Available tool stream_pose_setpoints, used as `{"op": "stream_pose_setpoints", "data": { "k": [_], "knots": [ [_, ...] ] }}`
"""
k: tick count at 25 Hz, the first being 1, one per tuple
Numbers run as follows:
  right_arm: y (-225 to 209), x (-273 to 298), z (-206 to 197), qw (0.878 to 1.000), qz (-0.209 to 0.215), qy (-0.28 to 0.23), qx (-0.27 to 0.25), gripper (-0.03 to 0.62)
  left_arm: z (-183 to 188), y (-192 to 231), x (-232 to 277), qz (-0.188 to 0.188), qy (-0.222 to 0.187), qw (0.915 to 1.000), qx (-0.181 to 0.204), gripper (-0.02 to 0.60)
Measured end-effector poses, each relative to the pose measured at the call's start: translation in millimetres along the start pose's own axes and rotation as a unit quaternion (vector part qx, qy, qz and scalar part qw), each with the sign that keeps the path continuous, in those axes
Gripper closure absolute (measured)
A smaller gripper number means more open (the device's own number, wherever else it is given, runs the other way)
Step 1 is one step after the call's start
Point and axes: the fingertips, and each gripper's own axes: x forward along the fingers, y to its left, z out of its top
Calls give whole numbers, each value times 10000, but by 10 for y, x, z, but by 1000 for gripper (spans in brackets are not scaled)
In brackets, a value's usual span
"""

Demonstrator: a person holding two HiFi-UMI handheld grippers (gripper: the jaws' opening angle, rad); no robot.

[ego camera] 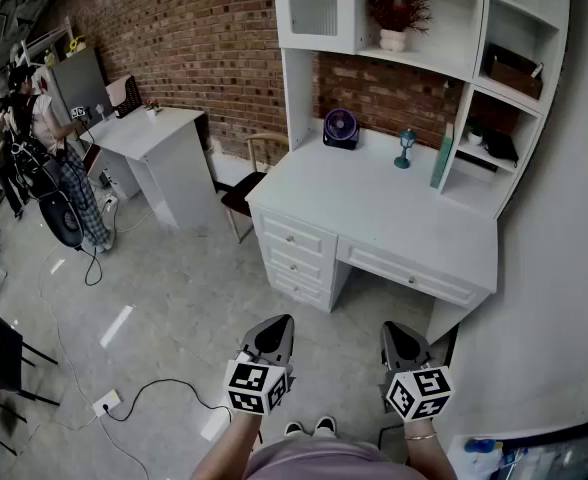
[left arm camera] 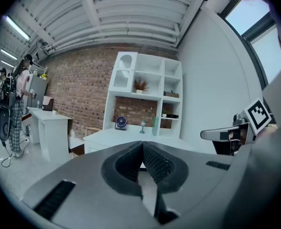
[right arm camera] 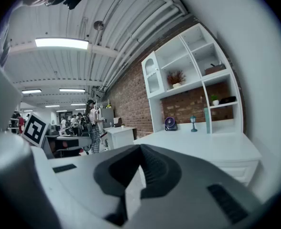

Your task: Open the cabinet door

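1. Only the head view shows both tools at once. The left gripper [ego camera: 277, 336] and the right gripper [ego camera: 402, 340] hang side by side over the grey floor [ego camera: 174, 298]. The person's shoes [ego camera: 310, 427] are just below them.
2. The left gripper view shows its own jaws clenched tip to tip with nothing between them. It also shows the right gripper off to its right.
3. The right gripper view shows that gripper's jaws pressed together and empty too. It alone looks deep into the hall, where people [right arm camera: 90, 123] stand under strip lights [right arm camera: 61, 43].
4. The desk drawers [ego camera: 296, 236] appear plainly only from the head. Both gripper views hide them behind the jaw bodies.
5. The cabinet door [ego camera: 314, 3] sits in the top-left corner of the white hutch [ego camera: 429, 63] above the desk [ego camera: 394, 208]. It is well beyond both grippers and higher than the purple fan [ego camera: 340, 128].
6. The door is shut, flush in its frame.
7. Its long axis runs upright, with the arched glass pane's curve at the top.
8. Its face points out into the room, toward the person.
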Motion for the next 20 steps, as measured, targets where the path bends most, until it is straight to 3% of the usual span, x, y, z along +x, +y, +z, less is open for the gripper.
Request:
{"op": "stream_pose_setpoints", "data": {
  "k": [20],
  "knots": [
    [-78, -41, 32, 9999, 10, -149, -45, 591, -35, -75, 25, 142, 18, 9999, 1, 580]
  ]
}}
